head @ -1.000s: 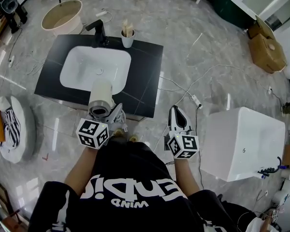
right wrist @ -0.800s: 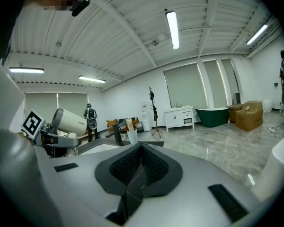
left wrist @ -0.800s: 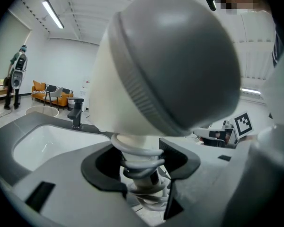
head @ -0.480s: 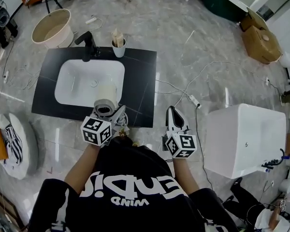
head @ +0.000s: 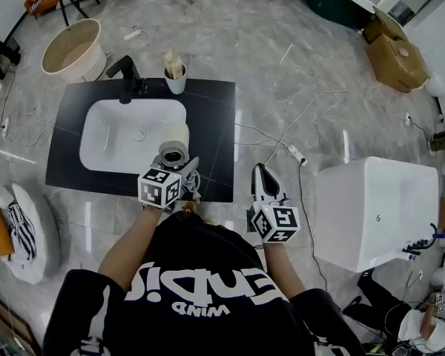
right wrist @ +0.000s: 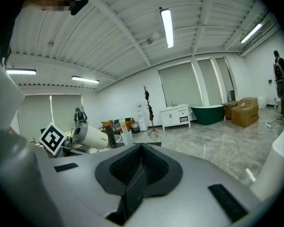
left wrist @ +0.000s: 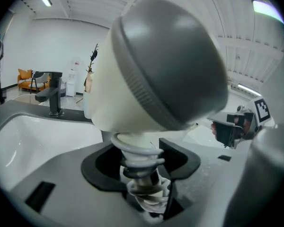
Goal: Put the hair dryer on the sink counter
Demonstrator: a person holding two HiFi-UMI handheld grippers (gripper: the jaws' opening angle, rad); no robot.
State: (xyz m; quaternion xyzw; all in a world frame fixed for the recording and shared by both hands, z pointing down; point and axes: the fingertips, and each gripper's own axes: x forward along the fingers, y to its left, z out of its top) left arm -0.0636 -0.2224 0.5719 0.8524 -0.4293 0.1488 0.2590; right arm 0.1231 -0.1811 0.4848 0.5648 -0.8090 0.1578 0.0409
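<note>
The hair dryer (head: 174, 143), cream with a grey nozzle end, is held by its handle in my left gripper (head: 182, 173), which is shut on it. It hangs over the right edge of the white basin (head: 126, 136) set in the black sink counter (head: 215, 124). In the left gripper view the hair dryer's body (left wrist: 165, 65) fills the frame above the left gripper (left wrist: 144, 174), whose jaws clamp the coiled base of the handle. My right gripper (head: 262, 175) is shut and empty, off the counter's front right corner. From the right gripper (right wrist: 139, 167) the hair dryer (right wrist: 90, 136) shows at the left.
A black faucet (head: 126, 76) and a white cup (head: 175, 78) stand at the counter's back edge. A white tub (head: 378, 213) stands at the right, a beige tub (head: 73, 50) at the back left. A cable with a power strip (head: 297, 154) lies on the floor.
My left gripper has carried the hair dryer to the right, from over the basin's front to its right edge. The right gripper has stayed where it was.
</note>
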